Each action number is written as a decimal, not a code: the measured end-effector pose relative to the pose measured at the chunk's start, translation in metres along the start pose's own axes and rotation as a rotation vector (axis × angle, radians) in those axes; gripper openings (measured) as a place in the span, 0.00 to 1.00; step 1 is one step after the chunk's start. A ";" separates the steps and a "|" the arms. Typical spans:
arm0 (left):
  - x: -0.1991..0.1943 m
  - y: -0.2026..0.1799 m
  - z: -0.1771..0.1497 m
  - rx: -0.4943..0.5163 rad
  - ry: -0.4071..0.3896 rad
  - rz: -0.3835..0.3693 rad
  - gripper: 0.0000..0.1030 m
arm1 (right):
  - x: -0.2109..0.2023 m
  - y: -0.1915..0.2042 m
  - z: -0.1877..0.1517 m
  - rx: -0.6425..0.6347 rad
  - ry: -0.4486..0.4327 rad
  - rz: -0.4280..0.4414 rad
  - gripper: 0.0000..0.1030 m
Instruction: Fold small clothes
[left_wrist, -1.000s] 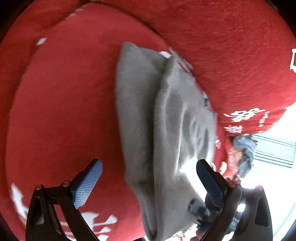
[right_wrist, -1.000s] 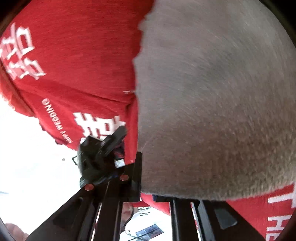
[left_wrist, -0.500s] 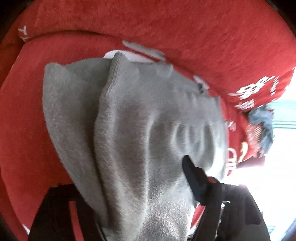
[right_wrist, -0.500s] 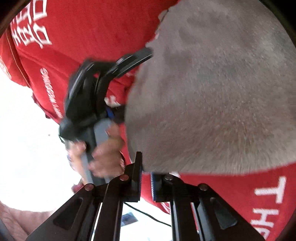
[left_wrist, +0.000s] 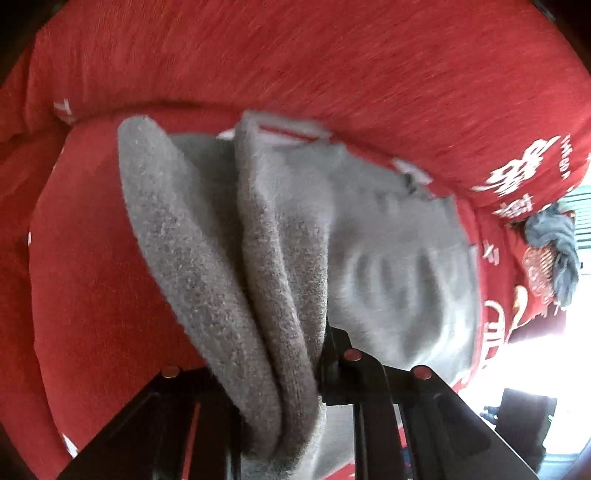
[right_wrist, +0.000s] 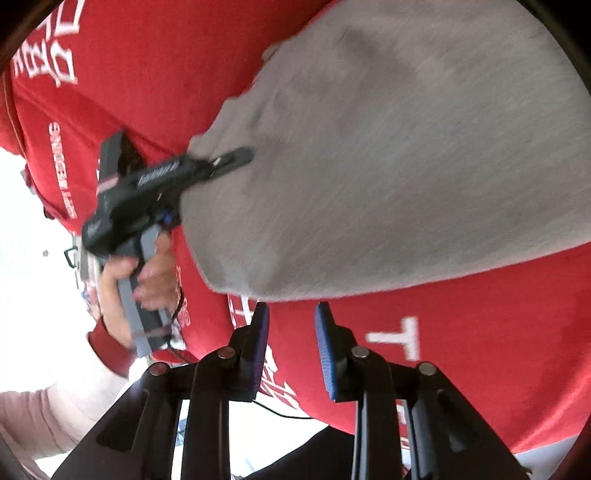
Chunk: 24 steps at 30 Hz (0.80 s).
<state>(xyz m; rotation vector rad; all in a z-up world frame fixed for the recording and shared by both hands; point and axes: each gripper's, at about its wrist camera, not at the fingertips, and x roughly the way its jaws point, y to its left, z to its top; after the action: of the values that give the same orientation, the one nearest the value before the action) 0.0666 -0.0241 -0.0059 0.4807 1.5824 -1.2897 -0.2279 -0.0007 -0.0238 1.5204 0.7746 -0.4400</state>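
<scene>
White lettering on the red printed cover (right_wrist: 480, 369) is too cropped to read. Your left gripper (left_wrist: 284, 369) is clamped on the bunched grey sock (left_wrist: 258, 258) over that cover. Your right gripper (right_wrist: 290, 347) is empty, jaws slightly apart, just below the sock's edge.

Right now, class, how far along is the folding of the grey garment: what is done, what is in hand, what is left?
Done: the grey garment is doubled over, its layers bunched on the red cloth. In hand: the left gripper is clamped on the bunched layers; the right gripper hangs open, holding nothing, just off the garment's edge. Left: flattening the fold and letting go; a dark garment lies unfolded beyond.
</scene>
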 end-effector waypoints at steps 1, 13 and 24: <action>-0.006 -0.012 0.001 0.003 -0.020 -0.011 0.18 | -0.006 -0.003 0.003 0.006 -0.015 0.002 0.29; -0.002 -0.174 0.026 0.167 -0.044 -0.003 0.18 | -0.088 -0.060 0.040 0.082 -0.166 -0.021 0.29; 0.115 -0.275 0.013 0.316 0.067 0.247 0.33 | -0.123 -0.130 0.073 0.217 -0.221 0.054 0.29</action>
<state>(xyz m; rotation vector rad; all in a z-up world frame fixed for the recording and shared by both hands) -0.1941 -0.1642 0.0330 0.8960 1.3279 -1.3462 -0.3918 -0.1023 -0.0407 1.6565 0.5248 -0.6562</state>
